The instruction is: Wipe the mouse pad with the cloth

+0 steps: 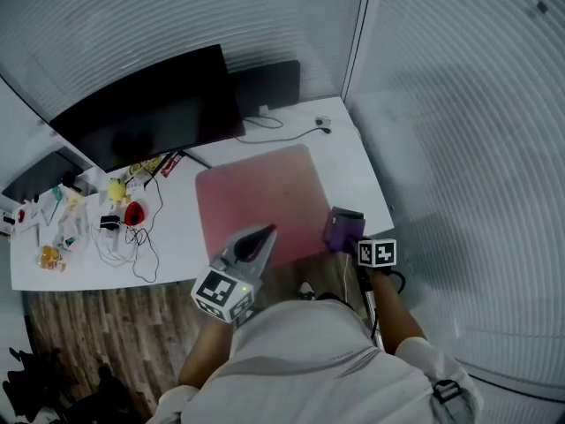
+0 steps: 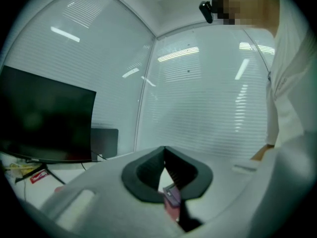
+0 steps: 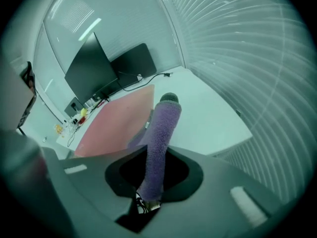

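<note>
The pink mouse pad (image 1: pixel 260 197) lies flat on the white tabletop (image 1: pixel 353 140), and I judge the wiping barely begun, with nearly all its surface left to cover. The purple cloth (image 1: pixel 341 233) is at its near right corner, pinched in my right claw (image 1: pixel 347 219). My left claw (image 1: pixel 263 234) is pressed together, empty, over the pad's near edge.

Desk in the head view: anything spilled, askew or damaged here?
Nothing looks spilled or damaged. The mouse pad lies flat on the desk, and the right gripper is shut on the cloth at the pad's near right corner. Only untidy spot: loose cables at the desk's left end, apart from the pad.
</note>
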### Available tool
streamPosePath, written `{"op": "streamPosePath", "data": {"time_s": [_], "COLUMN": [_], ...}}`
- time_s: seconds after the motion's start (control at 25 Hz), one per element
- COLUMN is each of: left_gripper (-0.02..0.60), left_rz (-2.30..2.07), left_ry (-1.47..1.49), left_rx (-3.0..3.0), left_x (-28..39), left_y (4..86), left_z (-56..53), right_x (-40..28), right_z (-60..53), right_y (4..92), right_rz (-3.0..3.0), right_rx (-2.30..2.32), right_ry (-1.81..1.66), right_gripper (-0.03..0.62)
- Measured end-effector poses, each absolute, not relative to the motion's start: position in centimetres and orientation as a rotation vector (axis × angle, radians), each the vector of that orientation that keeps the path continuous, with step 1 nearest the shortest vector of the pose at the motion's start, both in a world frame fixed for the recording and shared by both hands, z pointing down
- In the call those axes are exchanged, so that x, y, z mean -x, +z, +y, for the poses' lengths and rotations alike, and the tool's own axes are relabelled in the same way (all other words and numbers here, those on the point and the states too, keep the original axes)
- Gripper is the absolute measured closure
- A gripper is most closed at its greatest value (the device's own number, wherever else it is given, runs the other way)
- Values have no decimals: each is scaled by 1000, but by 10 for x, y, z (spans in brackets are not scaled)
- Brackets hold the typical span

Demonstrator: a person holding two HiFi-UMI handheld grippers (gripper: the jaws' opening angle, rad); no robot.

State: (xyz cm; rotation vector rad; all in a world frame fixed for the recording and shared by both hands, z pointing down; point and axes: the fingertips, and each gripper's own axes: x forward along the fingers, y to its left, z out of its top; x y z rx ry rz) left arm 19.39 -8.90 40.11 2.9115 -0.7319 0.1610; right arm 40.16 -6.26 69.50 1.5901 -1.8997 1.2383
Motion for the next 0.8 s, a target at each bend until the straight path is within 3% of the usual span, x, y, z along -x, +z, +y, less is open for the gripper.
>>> {"op": "streamPosePath", "data": {"time_s": [0.32, 0.8], "left_gripper": [583, 583], "left_rz": [-825, -1196], "left_ry": [115, 2], "left_rx": [-2937, -2819], "left_x": [-177, -36], "left_y": [373, 351], "left_z": [-87, -78], "right_x": [-363, -222], "right_z": [-91, -115], "right_y": [581, 405], "right_rz": [-2244, -2655], "right_rx": [-1647, -1514], "right_ry": [1036, 457], "right_gripper": [539, 540]}}
